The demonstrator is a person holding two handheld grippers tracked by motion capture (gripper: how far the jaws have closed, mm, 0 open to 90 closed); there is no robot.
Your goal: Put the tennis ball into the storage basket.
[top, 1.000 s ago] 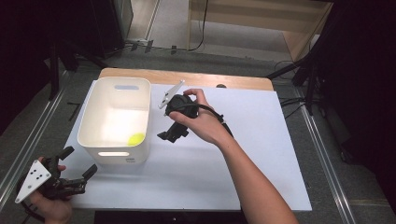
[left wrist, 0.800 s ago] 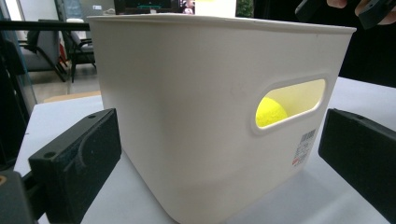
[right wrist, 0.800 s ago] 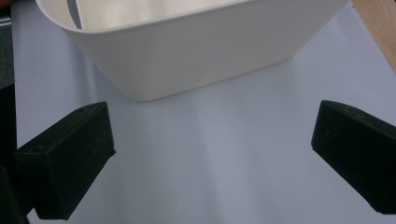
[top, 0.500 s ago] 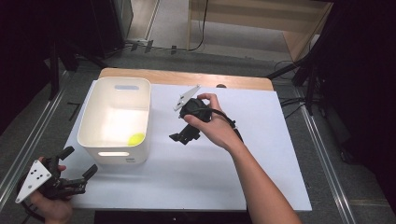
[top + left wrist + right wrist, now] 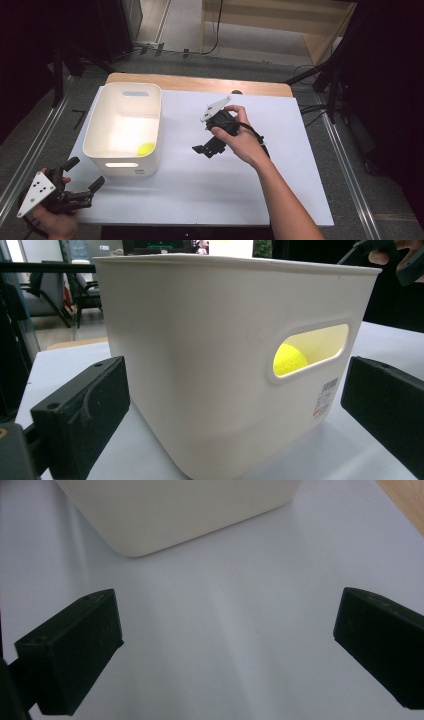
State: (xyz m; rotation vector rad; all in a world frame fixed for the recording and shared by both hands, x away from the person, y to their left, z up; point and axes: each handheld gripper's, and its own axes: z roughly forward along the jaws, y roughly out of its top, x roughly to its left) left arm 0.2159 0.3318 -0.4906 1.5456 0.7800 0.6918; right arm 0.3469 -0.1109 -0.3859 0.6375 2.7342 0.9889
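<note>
Our right gripper (image 5: 206,148) is now out over the bare white table (image 5: 215,195), just beside the white bin (image 5: 122,131) at its three o'clock. A second ago it hung close against the bin's right rim; half a second ago it had already drawn off a little; now it sits farther to three o'clock and lower toward the sheet. In the right gripper view its jaws stand wide apart with only bare table between them and the bin's rounded corner (image 5: 135,535) at eleven o'clock, so it holds nothing.

The yellow ball (image 5: 146,148) lies on the bin's floor, in the corner at five o'clock, next to the slot handle. In the left gripper view we see it through that slot (image 5: 290,360), resting inside. It has not shifted across the three pictures.

Our left gripper (image 5: 82,187) waits at the table's seven o'clock corner, off the bin's near wall, in the same place as a second ago. Its jaws are spread wide on either side of the bin's near corner in its own view, touching nothing.

We judge that the ball is delivered and the right hand is backing away from the drop. What remains looks like clearing the right gripper from the bin without brushing its wall.
</note>
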